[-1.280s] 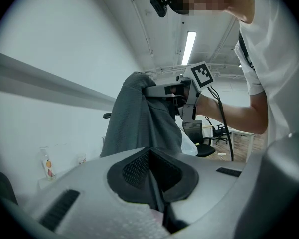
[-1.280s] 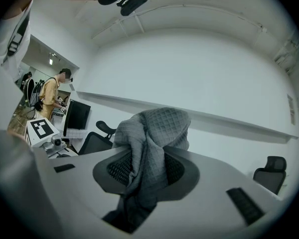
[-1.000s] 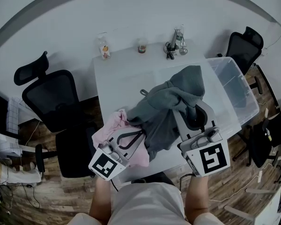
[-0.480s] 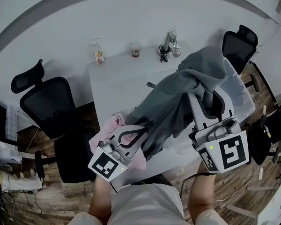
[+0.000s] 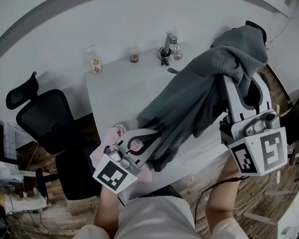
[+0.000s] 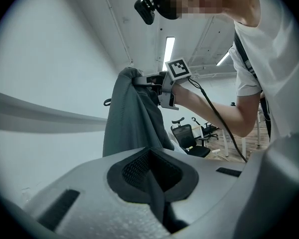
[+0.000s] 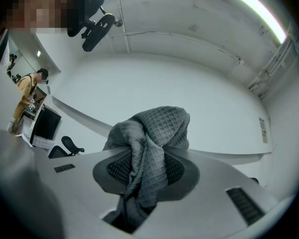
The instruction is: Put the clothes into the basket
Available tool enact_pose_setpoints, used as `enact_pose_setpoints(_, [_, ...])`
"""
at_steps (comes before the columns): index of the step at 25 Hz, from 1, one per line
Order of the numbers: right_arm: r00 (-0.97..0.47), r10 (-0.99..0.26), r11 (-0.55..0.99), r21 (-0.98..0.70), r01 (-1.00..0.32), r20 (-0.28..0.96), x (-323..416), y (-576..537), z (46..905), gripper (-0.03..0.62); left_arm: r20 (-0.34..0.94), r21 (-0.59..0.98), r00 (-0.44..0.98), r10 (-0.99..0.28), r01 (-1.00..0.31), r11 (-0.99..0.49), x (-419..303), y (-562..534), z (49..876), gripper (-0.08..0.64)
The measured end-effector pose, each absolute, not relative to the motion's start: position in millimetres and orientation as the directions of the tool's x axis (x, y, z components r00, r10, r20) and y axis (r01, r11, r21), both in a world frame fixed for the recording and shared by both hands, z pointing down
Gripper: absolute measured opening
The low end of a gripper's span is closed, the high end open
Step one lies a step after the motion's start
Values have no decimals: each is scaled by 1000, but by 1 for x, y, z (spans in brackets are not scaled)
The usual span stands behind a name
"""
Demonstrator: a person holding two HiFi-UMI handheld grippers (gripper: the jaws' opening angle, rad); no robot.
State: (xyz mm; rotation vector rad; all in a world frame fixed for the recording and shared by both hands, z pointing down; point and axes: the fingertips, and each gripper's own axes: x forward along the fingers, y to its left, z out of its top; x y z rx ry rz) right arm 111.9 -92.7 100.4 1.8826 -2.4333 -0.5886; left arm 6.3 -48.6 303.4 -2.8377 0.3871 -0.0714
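Observation:
A grey waffle-knit garment (image 5: 199,93) hangs stretched between my two grippers. My right gripper (image 5: 236,76) is raised high at the right and shut on the garment's bunched top (image 7: 154,128); fabric fills the right gripper (image 7: 144,168) between its jaws. Low at the table's front, my left gripper (image 5: 157,141) is shut on a thin fold of the garment's lower end (image 6: 129,118); the fold runs between the left gripper (image 6: 152,178) jaws. A pink garment (image 5: 105,146) lies crumpled under the left gripper. The clear basket is hidden behind the grey garment and right gripper.
The white table (image 5: 119,93) carries a small bottle (image 5: 93,61), a cup (image 5: 134,58) and a metal item with keys (image 5: 169,46) along its back edge. A black office chair (image 5: 45,118) stands at the left. Another chair (image 5: 254,26) shows at top right.
My right gripper has risen and swung right, lifting the grey garment off the table and pulling it taut. The left gripper has stayed low by the pink garment.

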Motion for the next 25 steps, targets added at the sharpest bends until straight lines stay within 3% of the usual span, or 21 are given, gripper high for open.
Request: enact_pose_setpoints(25, [-160,-957,93,265,-960,-241,230,-99,67,104,-86,-386,983,-164,-184,-904,122,-57,209,0])
